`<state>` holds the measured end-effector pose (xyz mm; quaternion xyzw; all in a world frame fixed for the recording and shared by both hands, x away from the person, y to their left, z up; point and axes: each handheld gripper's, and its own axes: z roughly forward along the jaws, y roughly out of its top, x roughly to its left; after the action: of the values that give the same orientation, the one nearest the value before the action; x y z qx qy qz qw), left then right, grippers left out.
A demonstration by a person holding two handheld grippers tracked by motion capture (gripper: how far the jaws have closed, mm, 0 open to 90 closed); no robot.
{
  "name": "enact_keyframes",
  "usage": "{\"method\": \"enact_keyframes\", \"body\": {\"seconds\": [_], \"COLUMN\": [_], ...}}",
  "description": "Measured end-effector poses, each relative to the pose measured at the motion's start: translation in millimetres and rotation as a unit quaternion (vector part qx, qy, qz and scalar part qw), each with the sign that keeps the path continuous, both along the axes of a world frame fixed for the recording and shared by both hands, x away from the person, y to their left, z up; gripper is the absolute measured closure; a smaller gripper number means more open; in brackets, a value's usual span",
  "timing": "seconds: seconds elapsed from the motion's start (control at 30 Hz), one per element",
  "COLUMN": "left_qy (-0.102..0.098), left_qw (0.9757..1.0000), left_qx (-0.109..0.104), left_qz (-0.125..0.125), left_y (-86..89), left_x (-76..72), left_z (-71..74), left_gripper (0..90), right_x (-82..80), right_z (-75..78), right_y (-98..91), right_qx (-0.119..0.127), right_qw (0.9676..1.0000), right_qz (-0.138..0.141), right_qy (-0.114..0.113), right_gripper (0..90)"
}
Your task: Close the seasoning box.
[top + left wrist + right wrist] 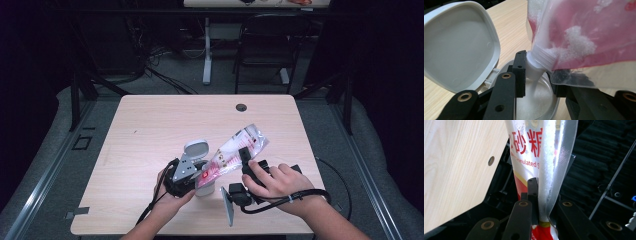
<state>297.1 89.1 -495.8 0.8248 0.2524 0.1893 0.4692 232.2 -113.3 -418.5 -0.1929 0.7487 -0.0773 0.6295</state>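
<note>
A clear and red sugar bag [235, 150] with a white screw spout [541, 58] is tilted spout-down over a white container [536, 100]. White sugar runs from the spout into the container, which is partly full. The container's hinged lid [456, 45] stands open to its left; in the high view the lid [196, 148] rises above the left gripper [192, 180]. The left gripper [539, 85] is shut on the container, one jaw on each side of its rim. The right gripper [544, 195] is shut on the bag [536, 150] near its upper end, and the right gripper [245, 159] holds it slanted.
The work goes on near the front middle of a light wooden table [150, 130] with a cable hole [241, 107] at its far side. Black cables trail from both grippers over the front edge. A chair [265, 45] and another table's leg [207, 55] stand beyond.
</note>
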Motion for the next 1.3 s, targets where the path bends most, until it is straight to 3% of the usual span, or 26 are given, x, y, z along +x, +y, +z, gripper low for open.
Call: {"method": "enact_keyframes", "body": {"seconds": [0.6,1.3], "left_qy": [-0.005,-0.011], "left_qw": [1.0000,0.9999], "left_qx": [0.000,-0.002], "left_qz": [0.000,0.003], "left_y": [-2.2,1.4], "left_x": [-1.4,-2.0], "left_z": [1.5,5.1], "left_gripper": [70.1,70.0], "right_x": [2.7,6.2], "right_z": [-12.4,-21.3], "right_y": [-18.1,-26.4], "right_qx": [0.063,0.105], "right_qw": [0.9975,0.9924], "right_qz": [-0.019,-0.039], "right_qy": [0.025,0.050], "right_gripper": [85.9,86.1]}}
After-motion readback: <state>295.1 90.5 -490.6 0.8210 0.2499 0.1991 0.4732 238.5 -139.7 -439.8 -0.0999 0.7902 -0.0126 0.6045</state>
